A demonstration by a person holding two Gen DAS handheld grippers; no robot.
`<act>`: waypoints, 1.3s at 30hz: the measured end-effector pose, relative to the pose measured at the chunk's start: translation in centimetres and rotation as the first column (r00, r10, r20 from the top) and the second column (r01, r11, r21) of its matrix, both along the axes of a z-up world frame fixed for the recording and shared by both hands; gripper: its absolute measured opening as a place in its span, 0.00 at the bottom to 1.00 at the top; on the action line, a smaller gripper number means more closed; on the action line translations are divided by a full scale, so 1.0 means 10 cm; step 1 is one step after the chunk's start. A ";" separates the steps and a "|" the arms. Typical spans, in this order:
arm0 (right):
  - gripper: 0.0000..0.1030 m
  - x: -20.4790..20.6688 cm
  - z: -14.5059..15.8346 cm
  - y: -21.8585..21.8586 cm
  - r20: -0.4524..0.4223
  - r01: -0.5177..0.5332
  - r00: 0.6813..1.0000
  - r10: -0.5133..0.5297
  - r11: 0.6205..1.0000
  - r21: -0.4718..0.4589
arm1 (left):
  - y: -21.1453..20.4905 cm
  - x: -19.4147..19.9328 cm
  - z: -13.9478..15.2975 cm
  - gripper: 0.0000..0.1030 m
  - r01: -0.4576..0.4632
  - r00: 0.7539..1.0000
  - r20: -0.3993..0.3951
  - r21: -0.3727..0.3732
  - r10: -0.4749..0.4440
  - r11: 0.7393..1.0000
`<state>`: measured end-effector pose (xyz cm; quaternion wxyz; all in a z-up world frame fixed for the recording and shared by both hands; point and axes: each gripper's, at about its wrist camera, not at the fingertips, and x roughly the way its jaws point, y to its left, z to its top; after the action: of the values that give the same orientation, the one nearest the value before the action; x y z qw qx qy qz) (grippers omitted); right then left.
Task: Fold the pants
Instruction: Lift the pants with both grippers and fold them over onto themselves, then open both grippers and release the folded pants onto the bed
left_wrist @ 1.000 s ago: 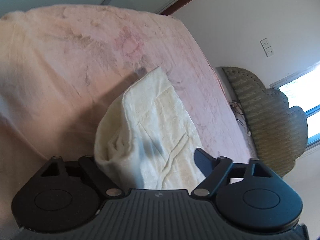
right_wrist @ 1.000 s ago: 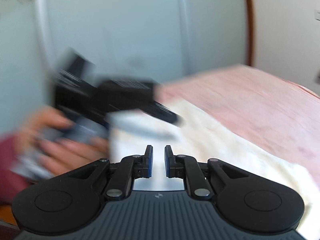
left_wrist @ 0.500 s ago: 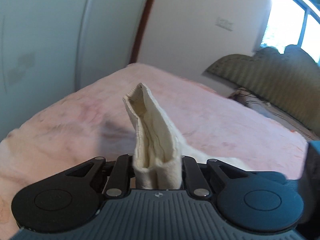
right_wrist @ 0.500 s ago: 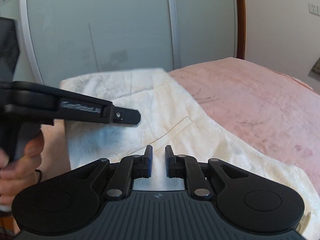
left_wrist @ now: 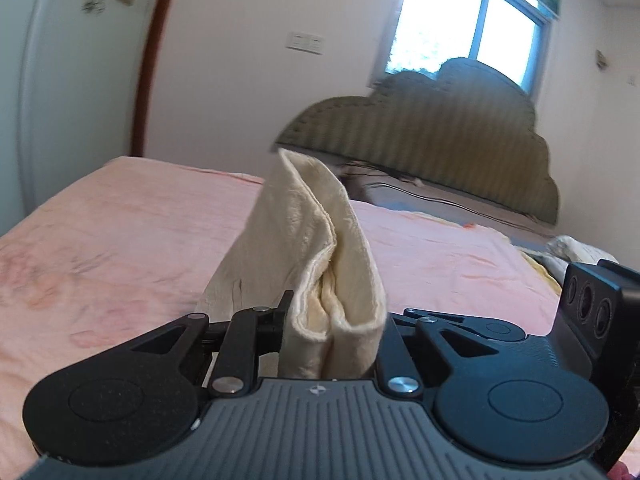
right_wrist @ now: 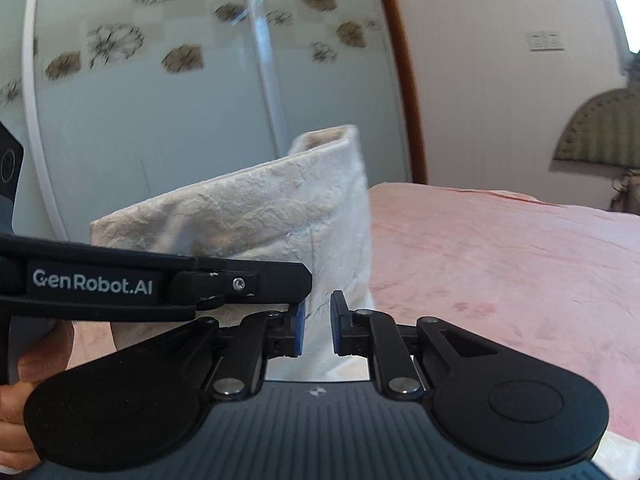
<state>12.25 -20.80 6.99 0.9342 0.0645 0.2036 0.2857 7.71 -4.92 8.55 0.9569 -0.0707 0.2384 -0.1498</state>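
Note:
The cream pants (left_wrist: 312, 240) are folded into a thick bundle. My left gripper (left_wrist: 334, 328) is shut on the pants and holds the bundle up above the pink bed (left_wrist: 120, 232). In the right wrist view the pants (right_wrist: 280, 208) hang lifted at the centre left, with my left gripper's body (right_wrist: 160, 280) crossing in front of them. My right gripper (right_wrist: 317, 328) sits just in front of the hanging cloth. Its jaws stand a narrow gap apart with nothing clamped between them. The blue pads (right_wrist: 335, 320) show bare.
The pink bed (right_wrist: 500, 260) spreads to the right. A padded olive headboard (left_wrist: 440, 152) stands at the far end under a window (left_wrist: 472, 20). A sliding wardrobe door (right_wrist: 160, 100) stands to the left. My right gripper's body (left_wrist: 596, 304) shows at the right edge.
My left gripper closed on the pants and lifted them off the bed, swinging toward the headboard. My right gripper stayed narrowly open and came close to the raised cloth.

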 end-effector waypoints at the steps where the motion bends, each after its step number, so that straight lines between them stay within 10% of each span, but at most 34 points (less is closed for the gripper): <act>1: 0.13 0.00 -0.04 -0.12 0.009 0.021 1.000 -0.021 1.000 0.008 | -0.11 0.01 -0.01 0.16 0.027 1.000 -0.002 0.007 -0.027 1.000; 12: 0.13 -0.34 -0.31 -1.24 -0.051 0.245 0.969 -0.242 0.967 0.066 | -1.37 -0.04 -0.37 0.21 0.207 0.978 0.002 0.109 -0.208 0.972; 24: 0.13 -0.53 -0.74 -1.72 -0.210 0.346 0.922 -0.324 0.935 0.080 | -1.83 -0.09 -0.79 0.28 0.334 0.938 -0.147 0.147 -0.313 0.931; 34: 0.18 -1.07 -0.82 -1.97 -0.277 0.501 0.830 -0.483 0.866 -0.009 | -1.84 0.01 -0.94 0.40 0.405 0.892 -0.244 0.055 -0.381 0.913; 39: 0.20 -1.40 -0.74 -2.12 -0.239 0.639 0.732 -0.638 0.765 -0.084 | -1.63 -0.01 -0.74 0.67 0.494 0.839 -0.187 -0.133 -0.511 0.859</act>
<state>-1.76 -41.95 -0.38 0.9413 0.1681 0.2861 -0.0622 7.63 -21.19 1.18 0.8488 -0.0592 0.3449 -0.3964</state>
